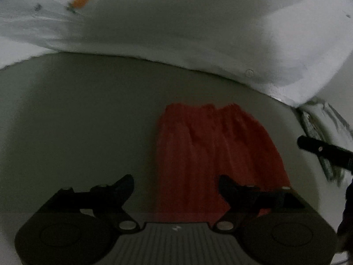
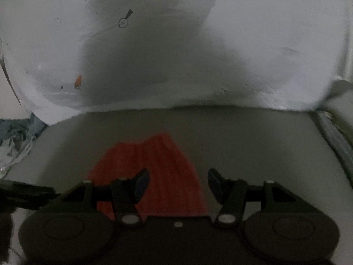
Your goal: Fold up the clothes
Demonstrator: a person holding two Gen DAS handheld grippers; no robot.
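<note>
Garment first: red pleated cloth piece [image 1: 211, 150] lies flat on grey table [image 1: 77, 121], roughly rectangular, looks part-folded; judged mid-task, further fold or tidy likely left. Left gripper [image 1: 176, 190] jaws wide, empty, hovering at cloth's near edge. Right gripper [image 2: 178, 183] jaws wide, empty, over same cloth. White sheet backdrop [image 2: 176, 55] beyond table.

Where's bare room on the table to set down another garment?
Left of the red cloth, the grey table is bare up to the white sheet. In the right wrist view, bare table lies right of the cloth. Edges are crowded: crumpled fabric.
</note>
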